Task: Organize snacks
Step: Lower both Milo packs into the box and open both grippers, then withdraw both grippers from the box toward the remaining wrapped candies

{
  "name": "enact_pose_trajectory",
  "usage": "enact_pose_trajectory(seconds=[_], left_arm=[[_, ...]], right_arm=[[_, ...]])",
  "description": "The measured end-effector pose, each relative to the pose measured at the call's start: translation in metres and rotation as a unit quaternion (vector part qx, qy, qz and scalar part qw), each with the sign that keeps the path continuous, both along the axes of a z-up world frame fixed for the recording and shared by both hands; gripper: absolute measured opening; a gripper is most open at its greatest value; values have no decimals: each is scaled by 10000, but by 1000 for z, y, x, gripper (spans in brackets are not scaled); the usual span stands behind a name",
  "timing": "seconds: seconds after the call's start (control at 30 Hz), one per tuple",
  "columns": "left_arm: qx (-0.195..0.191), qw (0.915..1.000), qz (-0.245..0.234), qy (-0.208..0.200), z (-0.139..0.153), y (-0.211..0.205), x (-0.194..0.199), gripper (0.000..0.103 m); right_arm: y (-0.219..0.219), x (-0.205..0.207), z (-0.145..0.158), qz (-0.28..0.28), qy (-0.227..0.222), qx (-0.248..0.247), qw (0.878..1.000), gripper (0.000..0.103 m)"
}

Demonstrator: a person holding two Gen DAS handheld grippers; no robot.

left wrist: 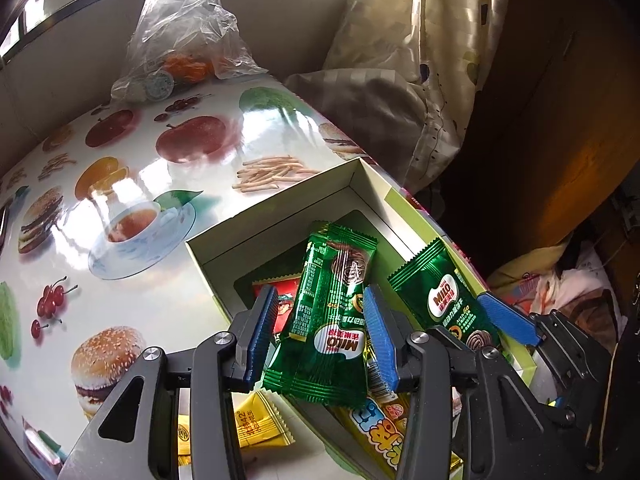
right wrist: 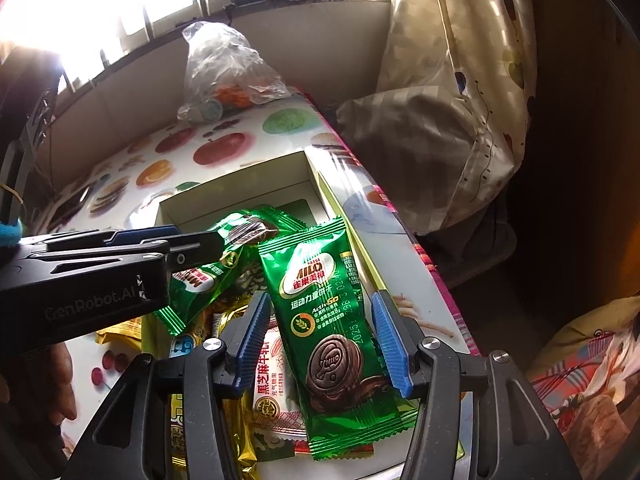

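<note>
An open white cardboard box lies on the table with several snack packets in it. My left gripper hangs over the box, shut on green Milo packets that dangle from its blue pads; from the side it shows in the right wrist view. My right gripper stands open around another green Milo packet, which rests on the pile with a gap to the left pad. One blue finger of it shows in the left wrist view. Yellow packets and a white sesame packet lie beneath.
A clear plastic bag with orange contents stands at the far end of the fruit-printed table. The table's right edge runs just beyond the box. A curtain and bedding hang past it.
</note>
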State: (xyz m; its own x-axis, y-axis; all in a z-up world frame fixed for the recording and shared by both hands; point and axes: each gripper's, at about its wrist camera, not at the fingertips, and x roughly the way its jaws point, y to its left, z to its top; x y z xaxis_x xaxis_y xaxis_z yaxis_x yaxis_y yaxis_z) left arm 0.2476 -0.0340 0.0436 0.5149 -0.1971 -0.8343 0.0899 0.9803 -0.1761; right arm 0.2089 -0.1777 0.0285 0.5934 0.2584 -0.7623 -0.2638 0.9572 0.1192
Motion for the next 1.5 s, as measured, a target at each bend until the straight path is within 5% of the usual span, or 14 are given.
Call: enact_pose_trajectory(seconds=[0.4,1.5], left_arm=[[53,9994,110,-316,20,7,-22,54],[192,9924,777,-937,54,60,-112,54]], right_arm=[[-1,-12,12,-70,-145,82,9998,57],[22,-57,42,140,-517,229,9983,58]])
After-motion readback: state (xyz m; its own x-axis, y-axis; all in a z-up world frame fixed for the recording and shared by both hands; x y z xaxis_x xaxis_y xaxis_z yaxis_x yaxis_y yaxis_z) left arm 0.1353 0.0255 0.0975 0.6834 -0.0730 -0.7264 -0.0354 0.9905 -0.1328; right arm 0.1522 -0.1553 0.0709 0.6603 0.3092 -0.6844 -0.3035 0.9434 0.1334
